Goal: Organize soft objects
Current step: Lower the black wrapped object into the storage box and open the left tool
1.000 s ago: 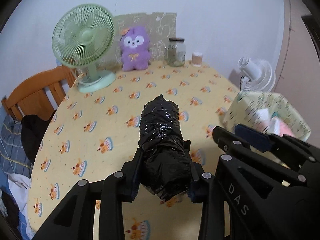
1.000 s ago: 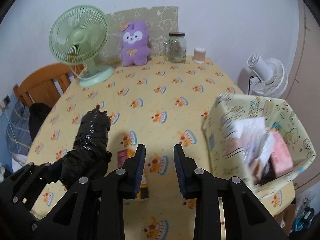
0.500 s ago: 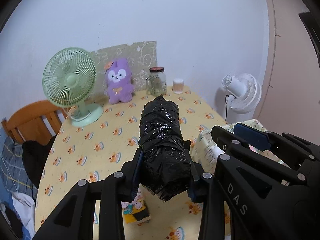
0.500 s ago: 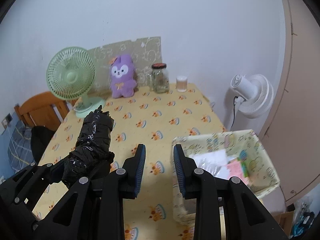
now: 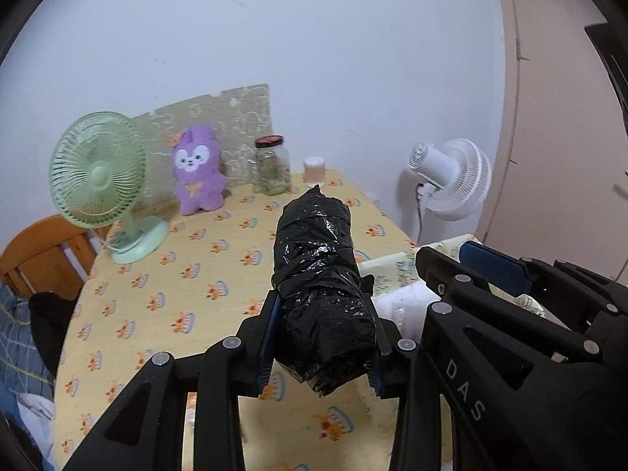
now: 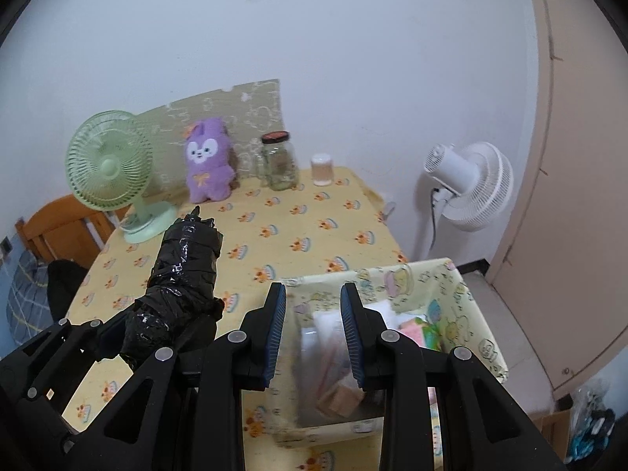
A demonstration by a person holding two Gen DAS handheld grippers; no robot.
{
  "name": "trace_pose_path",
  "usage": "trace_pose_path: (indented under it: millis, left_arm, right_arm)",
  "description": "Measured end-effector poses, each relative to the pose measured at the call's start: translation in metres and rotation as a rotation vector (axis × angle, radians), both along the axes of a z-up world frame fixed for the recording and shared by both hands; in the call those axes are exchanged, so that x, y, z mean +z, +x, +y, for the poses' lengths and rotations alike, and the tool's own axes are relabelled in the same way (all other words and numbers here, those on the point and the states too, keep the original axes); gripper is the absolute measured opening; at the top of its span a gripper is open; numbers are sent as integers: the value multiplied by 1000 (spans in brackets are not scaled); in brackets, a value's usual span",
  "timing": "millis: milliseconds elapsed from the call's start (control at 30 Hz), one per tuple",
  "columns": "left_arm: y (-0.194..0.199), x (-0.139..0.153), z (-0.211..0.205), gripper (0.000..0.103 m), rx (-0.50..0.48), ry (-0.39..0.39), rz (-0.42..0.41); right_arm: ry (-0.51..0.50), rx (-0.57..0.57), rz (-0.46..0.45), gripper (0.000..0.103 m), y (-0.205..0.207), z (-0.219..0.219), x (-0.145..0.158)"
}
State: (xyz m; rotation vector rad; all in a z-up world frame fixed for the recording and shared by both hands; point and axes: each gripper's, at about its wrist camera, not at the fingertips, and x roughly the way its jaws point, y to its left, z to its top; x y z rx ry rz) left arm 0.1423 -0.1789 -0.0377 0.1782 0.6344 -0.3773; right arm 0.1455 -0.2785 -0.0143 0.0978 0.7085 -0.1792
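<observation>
Left wrist view: left gripper (image 5: 322, 333) clamps the black plastic bundle (image 5: 320, 282), now lifted higher off the table (image 5: 157, 298) than a second ago.
Right wrist view: right gripper (image 6: 313, 331), fingers apart and empty, now hangs over the fabric basket (image 6: 463, 306).
Meaning: the bundle likely goes into the basket next.

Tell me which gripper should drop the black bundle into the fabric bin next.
Left. The left gripper is already shut on the black bundle, held above the table beside the fabric bin. The right gripper is open and empty over the bin.
</observation>
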Motion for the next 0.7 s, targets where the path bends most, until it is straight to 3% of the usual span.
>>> trace_pose_path:
  millis: [233,400,533,600,700]
  left_arm:
    - [7,-13,-36,39,-76,-19,32]
    - [11,-21,-56,43,-129,-40,80]
    - [9,-22,-63,71,-139,-37,74]
    - [7,-21,-60,75,-132,-35,67]
    - [6,-21,-54,81,-127,-17,59]
  right_arm:
    - [-15,-88,29,34,-2,-35,-12]
    - [-29,-155,62,46,-5,-58,-18]
    - [-23,-177,68,56,-5,-68,-21]
    - [-25,-179,58,65,-6,-69,-20]
    - [-39,-172,45,69,-7,-63,-20]
